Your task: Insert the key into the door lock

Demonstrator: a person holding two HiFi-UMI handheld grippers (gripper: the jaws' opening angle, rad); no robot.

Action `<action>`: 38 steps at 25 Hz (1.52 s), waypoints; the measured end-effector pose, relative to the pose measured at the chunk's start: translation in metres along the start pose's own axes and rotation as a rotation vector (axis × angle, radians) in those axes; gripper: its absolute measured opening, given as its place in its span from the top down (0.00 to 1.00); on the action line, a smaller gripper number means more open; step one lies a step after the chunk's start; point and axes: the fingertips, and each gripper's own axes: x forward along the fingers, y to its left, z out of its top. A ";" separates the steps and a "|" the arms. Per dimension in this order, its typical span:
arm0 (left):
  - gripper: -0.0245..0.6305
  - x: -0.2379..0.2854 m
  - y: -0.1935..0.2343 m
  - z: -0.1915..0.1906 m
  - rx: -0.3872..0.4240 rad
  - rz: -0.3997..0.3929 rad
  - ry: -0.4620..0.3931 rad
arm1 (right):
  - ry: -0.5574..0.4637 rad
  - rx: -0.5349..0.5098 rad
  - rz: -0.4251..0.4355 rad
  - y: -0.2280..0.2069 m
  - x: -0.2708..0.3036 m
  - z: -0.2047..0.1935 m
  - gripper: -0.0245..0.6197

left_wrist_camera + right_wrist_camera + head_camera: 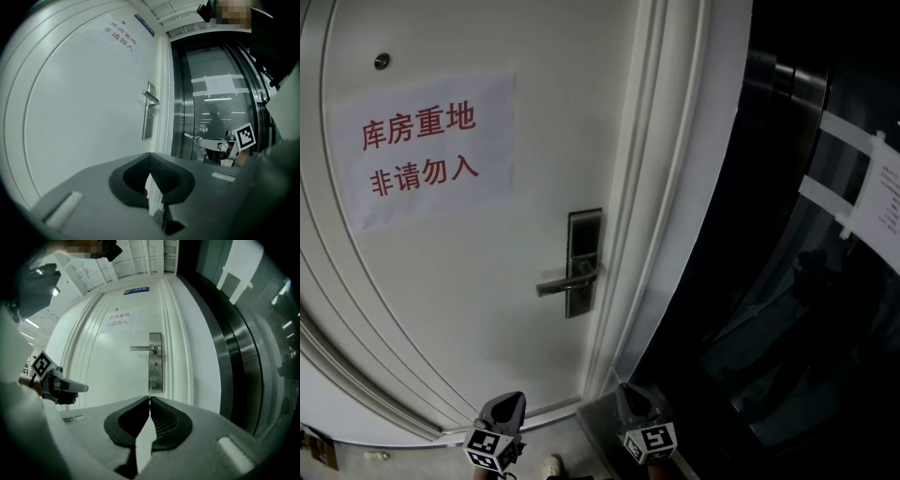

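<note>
A steel lock plate (pixel 582 262) with a lever handle (pixel 562 281) sits at the right edge of the white door (pixel 487 309). In the right gripper view the plate (pixel 155 363) is straight ahead, with its keyhole (pixel 154 365) below the handle (pixel 143 348). My right gripper (pixel 149 398) is shut on a thin key whose tip (pixel 150 389) pokes out toward the plate, well short of it. The left gripper view shows the key (pixel 190 137) sticking out of that gripper. My left gripper (pixel 150 157) is shut with nothing in it. Both grippers (pixel 508 403) (pixel 633 394) hang low, below the lock.
A paper sign with red characters (pixel 422 150) is taped to the door, with a peephole (pixel 382 61) above it. To the right stands a dark glass and steel partition (pixel 787 281) with taped papers (pixel 881 202). The door frame (pixel 675 187) separates the two.
</note>
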 end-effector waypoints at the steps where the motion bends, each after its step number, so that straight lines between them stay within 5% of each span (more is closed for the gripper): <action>1: 0.96 0.003 0.003 0.000 -0.001 -0.003 0.001 | -0.006 -0.026 -0.001 -0.001 0.005 0.005 0.95; 16: 0.96 0.033 0.038 -0.008 -0.034 -0.028 0.023 | 0.005 -0.646 0.011 -0.015 0.085 0.090 0.95; 28: 0.96 0.038 0.062 -0.014 -0.045 -0.007 0.040 | 0.031 -0.990 -0.039 -0.014 0.133 0.103 0.94; 38: 0.96 0.043 0.073 -0.018 -0.058 -0.002 0.048 | 0.068 -1.153 -0.066 -0.016 0.154 0.100 0.95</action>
